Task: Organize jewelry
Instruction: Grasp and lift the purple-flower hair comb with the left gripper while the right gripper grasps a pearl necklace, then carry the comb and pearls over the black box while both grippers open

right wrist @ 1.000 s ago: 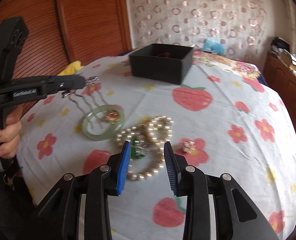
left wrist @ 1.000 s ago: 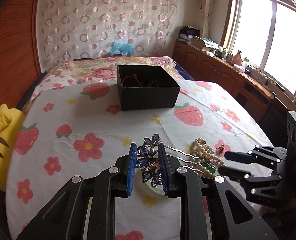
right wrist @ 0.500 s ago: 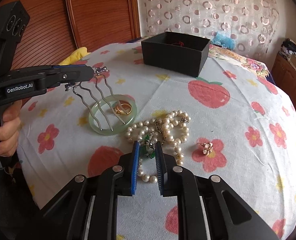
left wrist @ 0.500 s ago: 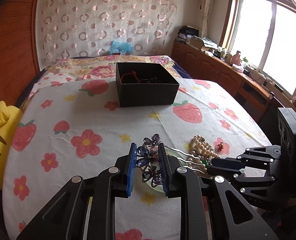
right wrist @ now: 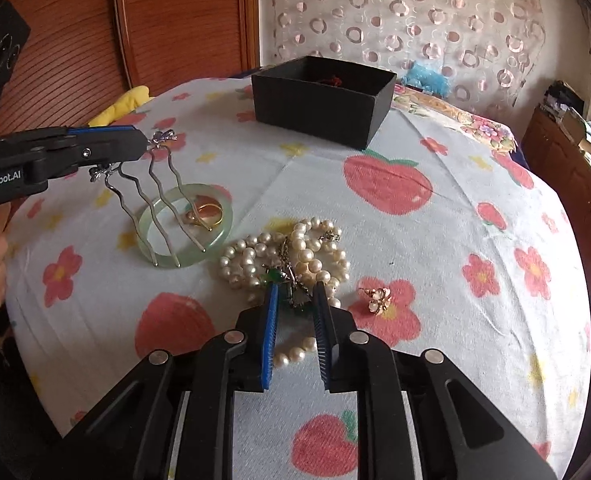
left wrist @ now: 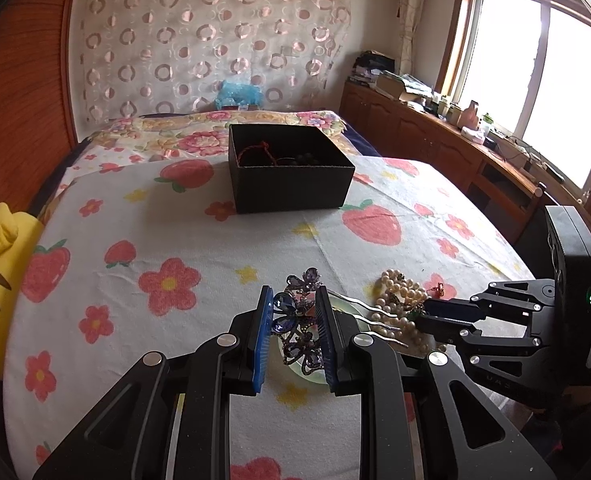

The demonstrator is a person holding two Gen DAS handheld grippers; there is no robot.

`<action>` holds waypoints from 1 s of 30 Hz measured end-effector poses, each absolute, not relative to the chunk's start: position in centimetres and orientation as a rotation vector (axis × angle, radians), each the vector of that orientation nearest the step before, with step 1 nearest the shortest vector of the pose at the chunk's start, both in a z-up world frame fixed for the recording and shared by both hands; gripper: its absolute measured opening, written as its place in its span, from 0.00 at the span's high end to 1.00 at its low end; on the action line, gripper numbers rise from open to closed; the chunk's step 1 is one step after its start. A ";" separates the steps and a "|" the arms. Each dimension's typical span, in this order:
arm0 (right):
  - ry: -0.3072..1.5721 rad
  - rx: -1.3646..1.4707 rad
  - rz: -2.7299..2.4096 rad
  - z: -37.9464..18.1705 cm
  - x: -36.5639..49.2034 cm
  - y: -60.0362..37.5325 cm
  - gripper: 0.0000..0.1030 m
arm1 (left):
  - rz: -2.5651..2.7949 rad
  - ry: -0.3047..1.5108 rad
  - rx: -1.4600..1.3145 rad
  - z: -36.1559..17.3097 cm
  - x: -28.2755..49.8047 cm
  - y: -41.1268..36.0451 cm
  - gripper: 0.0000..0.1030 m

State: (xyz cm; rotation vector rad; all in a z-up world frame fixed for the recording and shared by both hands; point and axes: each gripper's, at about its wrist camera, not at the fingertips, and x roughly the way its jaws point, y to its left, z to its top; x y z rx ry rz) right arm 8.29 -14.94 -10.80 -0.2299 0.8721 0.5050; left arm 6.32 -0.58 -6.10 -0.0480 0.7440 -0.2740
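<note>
A purple jewelled hair comb (right wrist: 151, 184) hangs lifted with its prongs over a pale green bangle (right wrist: 163, 256) ringing a gold ring (right wrist: 207, 214), beside a heaped pearl necklace (right wrist: 295, 248) with a green, perhaps jade, pendant, a floral earring (right wrist: 377, 298), and the open black box (left wrist: 291, 184) beyond.

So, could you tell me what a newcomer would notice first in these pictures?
Probably the left claw, shut on a purple jewelled hair comb held above a jade bangle. Beside it, the right claw grips a pearl necklace, with a black box behind.
</note>
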 end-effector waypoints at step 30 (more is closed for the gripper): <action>0.637 -0.168 0.537 -0.1 17.6 -15.4 0.86 | -0.227 0.623 -0.018 -1.6 9.9 0.1 0.81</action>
